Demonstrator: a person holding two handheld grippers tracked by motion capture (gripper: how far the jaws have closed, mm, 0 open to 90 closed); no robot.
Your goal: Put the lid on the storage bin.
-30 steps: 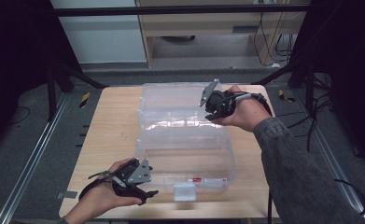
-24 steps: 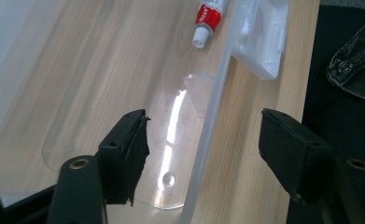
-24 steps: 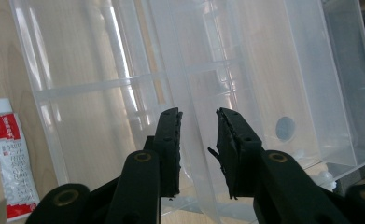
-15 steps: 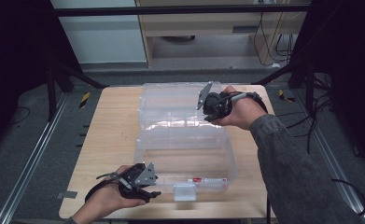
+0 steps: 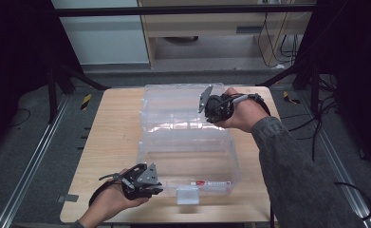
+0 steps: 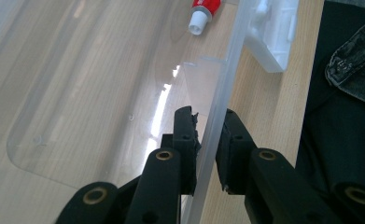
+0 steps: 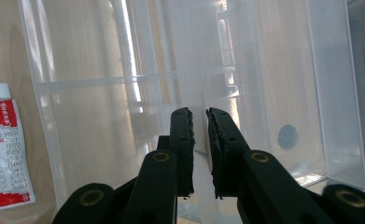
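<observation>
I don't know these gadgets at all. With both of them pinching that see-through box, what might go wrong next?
Two risks, as guesses. The left gripper pinches only the thin near wall of the clear box, so it might slip or bend. The right gripper clamps the raised lid; if the two hands pull unevenly, the box could twist or slide, and the red-and-white tube inside could roll.

Glossy clear plastic box (image 5: pixel 188 142), matt pale wood table (image 5: pixel 112 137), denim sleeve (image 6: pixel 355 60)
</observation>
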